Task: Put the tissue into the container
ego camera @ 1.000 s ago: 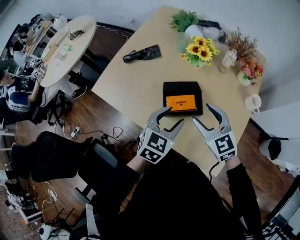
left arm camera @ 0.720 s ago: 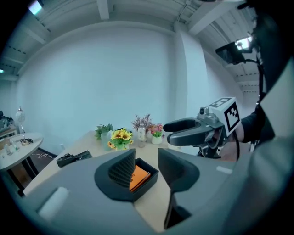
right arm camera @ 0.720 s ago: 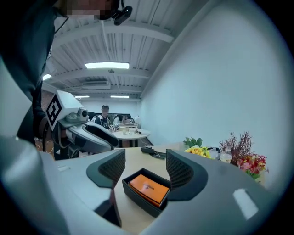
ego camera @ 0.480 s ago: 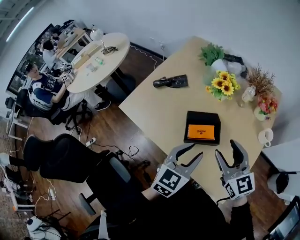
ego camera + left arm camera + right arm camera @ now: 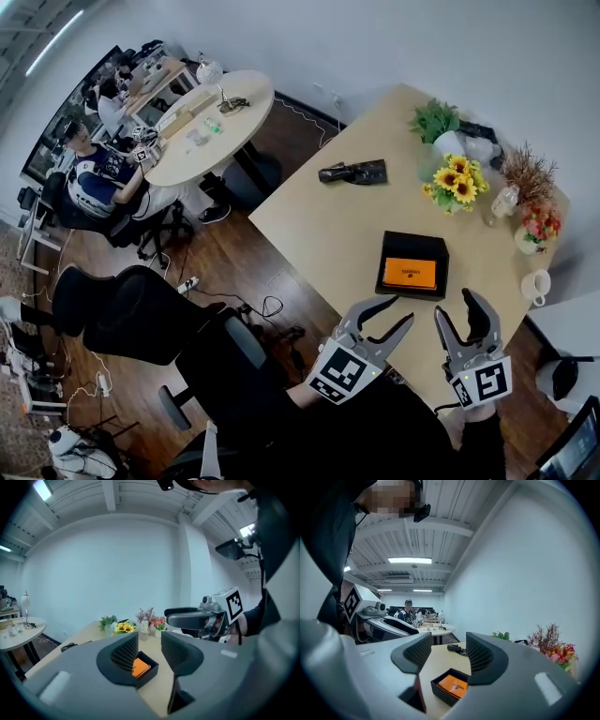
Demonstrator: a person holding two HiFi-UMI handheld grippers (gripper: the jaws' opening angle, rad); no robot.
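Note:
A black open box (image 5: 412,246) sits on the tan table, and an orange flat pack (image 5: 410,273), apparently the tissue pack, lies inside it. Both gripper views show the pack (image 5: 139,666) (image 5: 453,686) in the box (image 5: 149,671) (image 5: 440,692) beyond the jaws. My left gripper (image 5: 403,311) hovers at the near table edge, short of the box. It is shut on nothing, with only a narrow slit between its pads (image 5: 125,649). My right gripper (image 5: 457,307) is beside it, to the right. Its jaws are closing with nothing between them.
Sunflowers (image 5: 455,185), a green plant (image 5: 437,120), dried flowers (image 5: 528,173) and a white mug (image 5: 538,287) line the table's far right side. A black object (image 5: 354,172) lies at the far left. People sit at a round table (image 5: 202,117) beyond; office chairs (image 5: 122,314) stand left.
Both grippers have drawn back from the box toward the near table edge. The left jaws have narrowed, the right ones slightly. The head view has swung to the left.

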